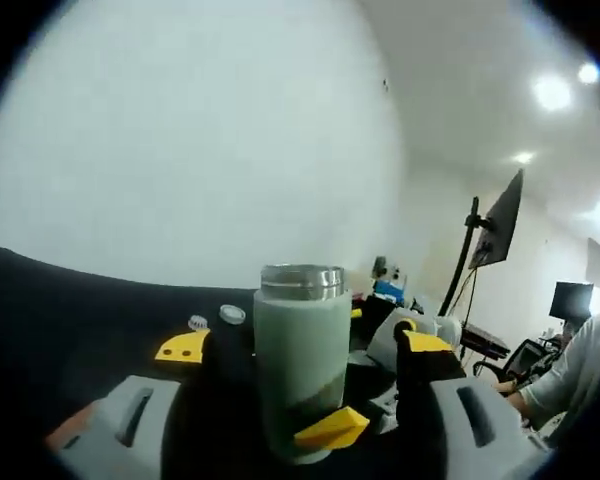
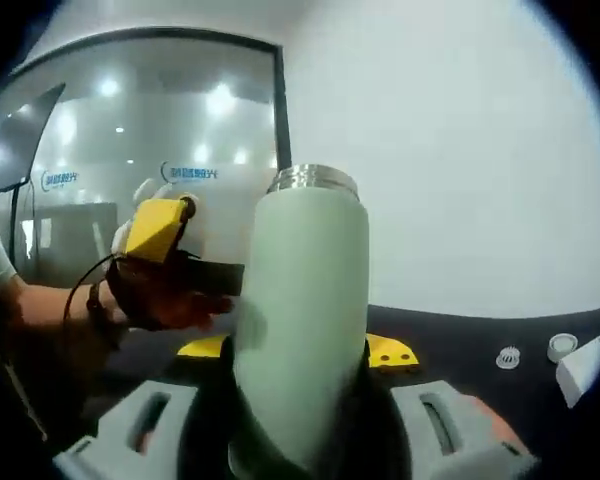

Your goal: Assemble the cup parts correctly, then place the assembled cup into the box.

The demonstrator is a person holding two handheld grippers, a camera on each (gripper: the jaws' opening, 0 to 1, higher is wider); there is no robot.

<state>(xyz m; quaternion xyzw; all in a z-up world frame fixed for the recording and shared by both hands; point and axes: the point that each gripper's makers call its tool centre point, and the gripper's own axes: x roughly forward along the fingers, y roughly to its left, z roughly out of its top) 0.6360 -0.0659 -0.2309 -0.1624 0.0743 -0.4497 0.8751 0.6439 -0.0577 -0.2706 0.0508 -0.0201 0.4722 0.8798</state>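
So far I hold the pale green cup body (image 2: 305, 330) upright, clamped between my right gripper (image 2: 300, 430) fingers; its steel mouth is uncovered. Beyond them lie two small parts (image 2: 508, 356). My left gripper's (image 1: 280, 405) spread I cannot tell. Capping and boxing remain.

Ahead of your left gripper rises a plain white wall (image 1: 200, 150), with a dark tabletop (image 1: 70, 310) below it. Up and to its right, ceiling lights (image 1: 552, 92) glow, and a monitor on an arm (image 1: 500, 222) stands beyond the table. To the left of your right gripper you face a glass partition (image 2: 150, 150) that reflects lights, and to its right a white wall (image 2: 460, 150).
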